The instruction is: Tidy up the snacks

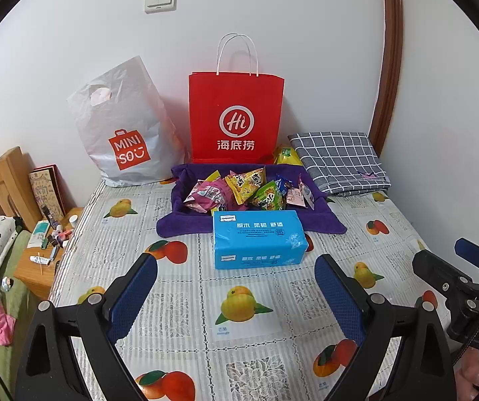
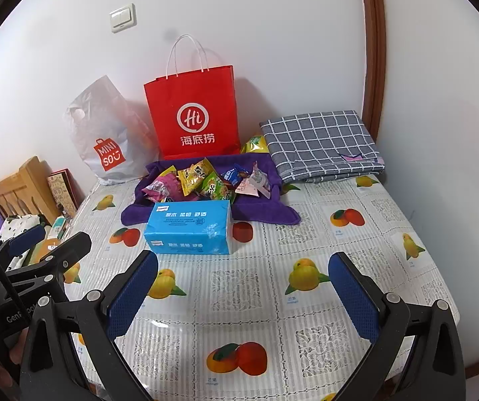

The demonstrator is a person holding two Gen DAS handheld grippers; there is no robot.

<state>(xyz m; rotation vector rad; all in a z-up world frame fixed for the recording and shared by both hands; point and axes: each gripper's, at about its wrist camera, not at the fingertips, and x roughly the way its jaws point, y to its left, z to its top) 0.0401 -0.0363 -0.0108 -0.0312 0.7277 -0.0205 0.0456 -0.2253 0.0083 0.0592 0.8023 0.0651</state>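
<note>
Both my left gripper point(image 1: 236, 295) and right gripper point(image 2: 244, 295) hover over the bench, jaws wide apart, holding nothing; snack packets point(image 1: 244, 188) sit heaped on the purple towel point(image 1: 186, 224) behind the blue tissue pack point(image 1: 259, 239), sorted or not, I can't tell
</note>
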